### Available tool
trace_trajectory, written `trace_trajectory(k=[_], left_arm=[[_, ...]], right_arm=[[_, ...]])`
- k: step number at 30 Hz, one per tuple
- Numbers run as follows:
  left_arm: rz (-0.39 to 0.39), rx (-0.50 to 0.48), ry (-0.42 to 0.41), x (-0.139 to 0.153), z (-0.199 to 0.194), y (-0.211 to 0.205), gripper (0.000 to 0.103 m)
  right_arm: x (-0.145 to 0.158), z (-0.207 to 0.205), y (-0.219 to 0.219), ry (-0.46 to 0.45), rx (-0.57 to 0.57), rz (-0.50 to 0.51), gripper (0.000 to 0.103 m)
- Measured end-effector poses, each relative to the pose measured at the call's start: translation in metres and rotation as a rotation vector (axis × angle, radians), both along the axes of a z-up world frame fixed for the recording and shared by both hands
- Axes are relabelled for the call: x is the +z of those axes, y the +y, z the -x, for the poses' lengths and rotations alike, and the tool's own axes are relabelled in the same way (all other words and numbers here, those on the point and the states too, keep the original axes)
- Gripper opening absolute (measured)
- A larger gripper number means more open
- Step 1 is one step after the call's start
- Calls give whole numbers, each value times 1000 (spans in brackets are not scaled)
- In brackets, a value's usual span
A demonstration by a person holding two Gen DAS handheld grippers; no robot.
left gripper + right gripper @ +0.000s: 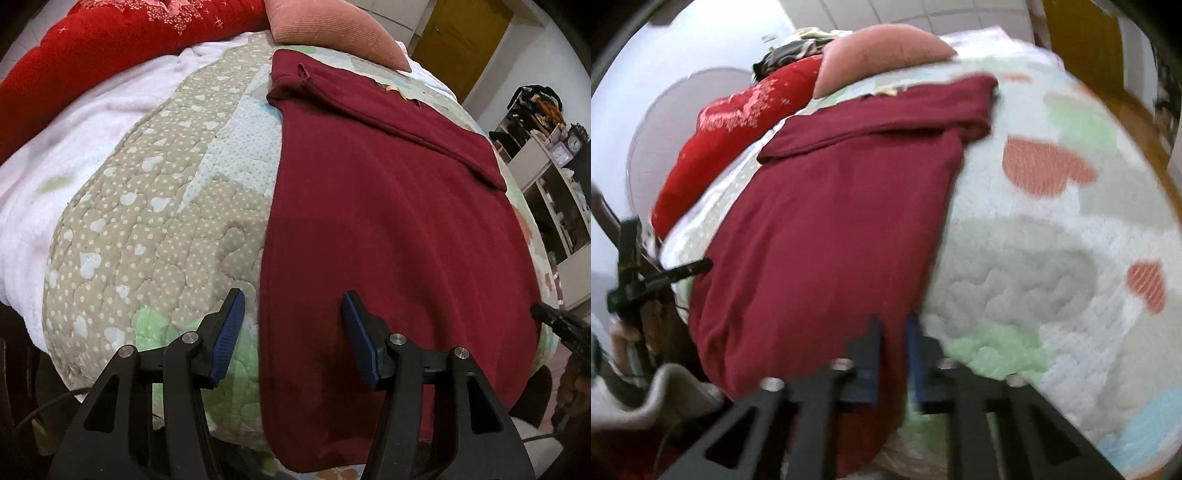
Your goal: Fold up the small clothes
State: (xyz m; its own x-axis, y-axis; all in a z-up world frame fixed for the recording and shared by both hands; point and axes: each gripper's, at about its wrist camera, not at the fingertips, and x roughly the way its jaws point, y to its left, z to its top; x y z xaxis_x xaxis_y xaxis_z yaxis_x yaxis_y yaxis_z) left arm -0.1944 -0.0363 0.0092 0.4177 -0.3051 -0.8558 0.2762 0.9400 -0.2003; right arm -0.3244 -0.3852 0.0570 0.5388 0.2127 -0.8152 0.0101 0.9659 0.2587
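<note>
Left wrist view: the left hand-held gripper (293,334) hovers wide open and empty over the near left edge of a maroon garment (388,221), which lies flat on the patchwork quilt (155,206) of a bed. Its far end is already turned over in a band; the main folds look undone.

Right wrist view, blurred: the right hand-held gripper (892,354) looks nearly closed at the garment's near right edge; whether it pinches cloth, I cannot tell. No readable writing.

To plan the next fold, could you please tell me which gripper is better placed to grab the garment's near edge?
Left gripper: open fingers straddle the maroon garment. Right gripper is nearly shut.
</note>
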Motion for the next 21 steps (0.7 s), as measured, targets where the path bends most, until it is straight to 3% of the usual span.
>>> trace_trajectory(k=[4, 8, 15, 16, 19, 21], left_arm=[[2, 7, 1, -1, 2, 3, 55], [-5, 16, -1, -1, 4, 3, 55], [-29, 17, -10, -1, 9, 1, 55], [-30, 17, -10, -1, 10, 0, 55], [-36, 16, -7, 1, 11, 1, 55], [-37, 10, -5, 2, 14, 2, 55]], right_arm=[[3, -3, -2, 21, 22, 154, 9], [-6, -12, 1, 50, 25, 205, 9], [2, 7, -16, 39, 10, 85, 11], [1, 11, -20, 37, 8, 46, 13], [-5, 22, -24, 54, 6, -21, 37], [-7, 30, -22, 63, 19, -46, 38]])
